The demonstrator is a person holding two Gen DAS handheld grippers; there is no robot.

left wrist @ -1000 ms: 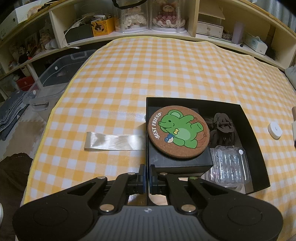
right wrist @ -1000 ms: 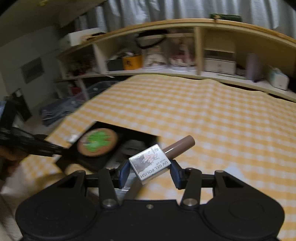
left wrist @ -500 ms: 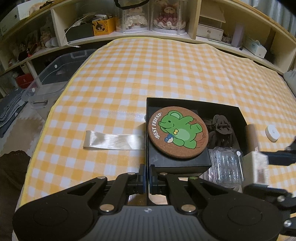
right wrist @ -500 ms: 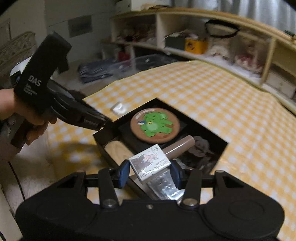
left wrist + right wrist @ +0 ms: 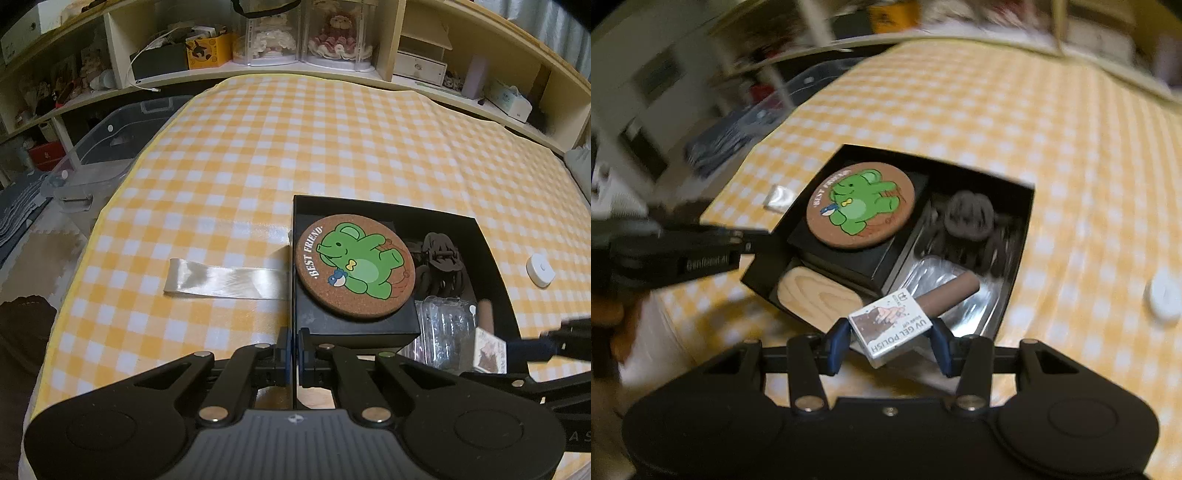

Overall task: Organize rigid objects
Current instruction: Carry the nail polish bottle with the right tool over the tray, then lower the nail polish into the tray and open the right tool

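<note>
right tongs [image 5: 888, 341] moved over black box [image 5: 1019, 236], gripping polish bottle [image 5: 905, 317]

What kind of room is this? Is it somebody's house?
Probably a room in a home, maybe a bedroom or hobby room. Dolls in clear cases stand on cluttered wooden shelves, and a yellow checked cloth covers the surface under the black box.
</note>
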